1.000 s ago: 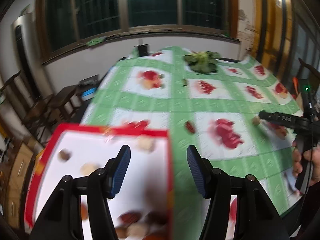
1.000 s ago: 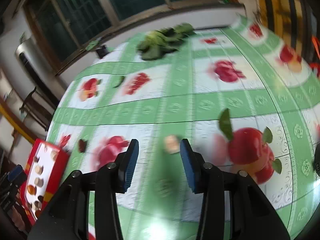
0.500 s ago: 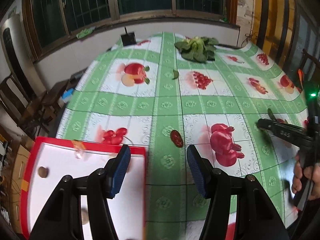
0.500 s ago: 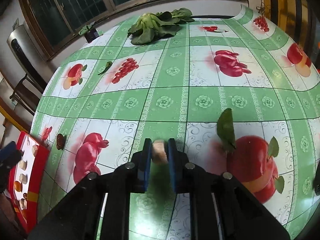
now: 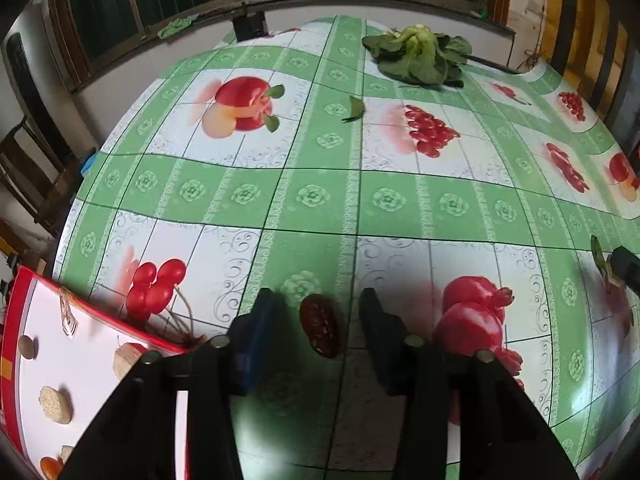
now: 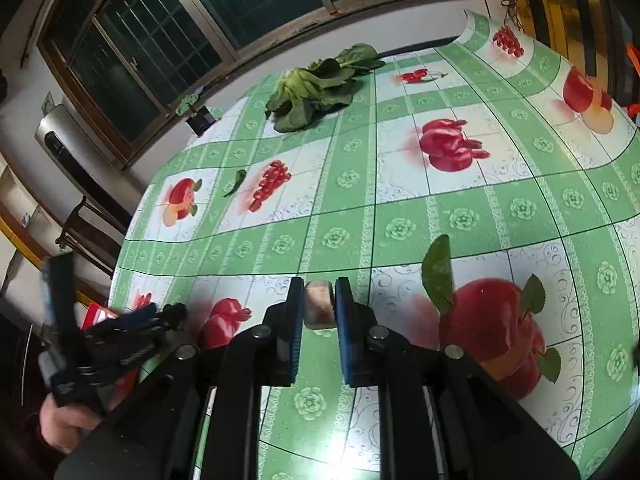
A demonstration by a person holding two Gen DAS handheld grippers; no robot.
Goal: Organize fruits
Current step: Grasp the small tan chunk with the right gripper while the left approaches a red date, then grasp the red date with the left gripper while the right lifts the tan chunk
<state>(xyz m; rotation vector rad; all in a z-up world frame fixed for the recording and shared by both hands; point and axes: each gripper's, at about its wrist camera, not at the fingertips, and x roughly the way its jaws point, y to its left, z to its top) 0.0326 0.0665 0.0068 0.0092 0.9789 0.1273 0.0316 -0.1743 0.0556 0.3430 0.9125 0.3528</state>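
In the left wrist view my left gripper point(image 5: 320, 320) is open, low over the table, with a dark red dried date point(image 5: 320, 331) lying on the cloth between its fingers. A red-rimmed white tray point(image 5: 72, 364) with several fruit pieces sits at the lower left. In the right wrist view my right gripper point(image 6: 318, 304) is shut on a small tan, pinkish fruit chunk point(image 6: 319, 308), held just above the tablecloth. The left gripper point(image 6: 120, 332) also shows at the left of the right wrist view, with the tray's red edge point(image 6: 94, 314) behind it.
A green and white fruit-print tablecloth point(image 5: 320, 200) covers the table. A bunch of leafy greens point(image 5: 420, 56) lies at the far side, and a loose green leaf point(image 5: 354, 109) lies nearer. Another leaf point(image 6: 438, 274) lies right of the right gripper. Chairs stand at the left.
My left gripper moved right off the tray and down around the date. My right gripper closed on the fruit chunk and now holds it.
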